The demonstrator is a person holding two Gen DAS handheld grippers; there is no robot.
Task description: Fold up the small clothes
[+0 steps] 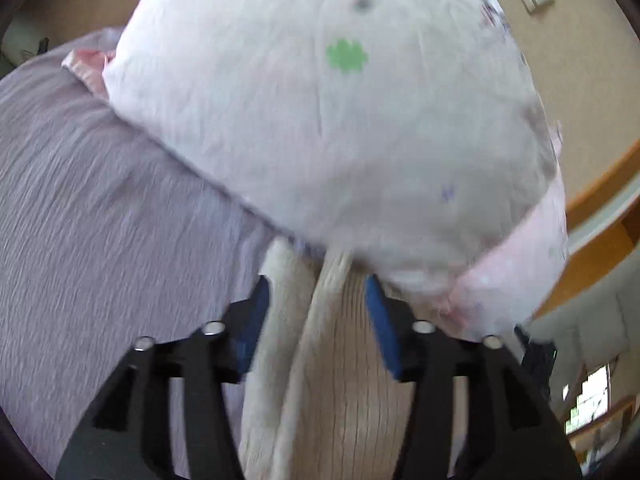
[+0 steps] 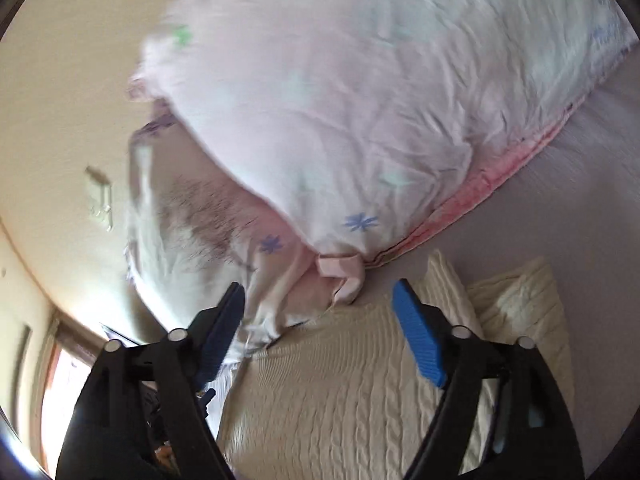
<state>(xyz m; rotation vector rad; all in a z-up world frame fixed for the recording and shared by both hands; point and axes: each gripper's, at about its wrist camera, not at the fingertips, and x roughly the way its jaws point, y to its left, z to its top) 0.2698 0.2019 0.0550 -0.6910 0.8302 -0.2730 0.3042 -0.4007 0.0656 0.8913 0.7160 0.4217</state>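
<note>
A cream cable-knit sweater (image 2: 344,392) lies on the lilac crinkled bedsheet (image 1: 100,216), just below a big white pillow printed with small green and blue flowers (image 1: 336,120); the pillow has a pink frilled edge (image 2: 476,196) where it meets the sheet. Seen from the left side, the left gripper (image 1: 318,300) has its blue-padded fingers (image 1: 382,320) spread apart, and between them run two pale ribbed folds of the knit that stretch up to the pillow's lower edge; the pads look close to the fabric but I can't tell whether they press on it. From the right side, the right gripper (image 2: 320,312) is also held wide, one blue pad (image 2: 420,336) over the knitted cloth and the other beside a loose pink corner of the pillowcase (image 2: 340,280), gripping nothing. A folded cream sleeve or edge (image 2: 508,292) lies bunched by the right finger. Behind the pillow stands a beige wall (image 2: 60,120), and the frames are motion-blurred.
</note>
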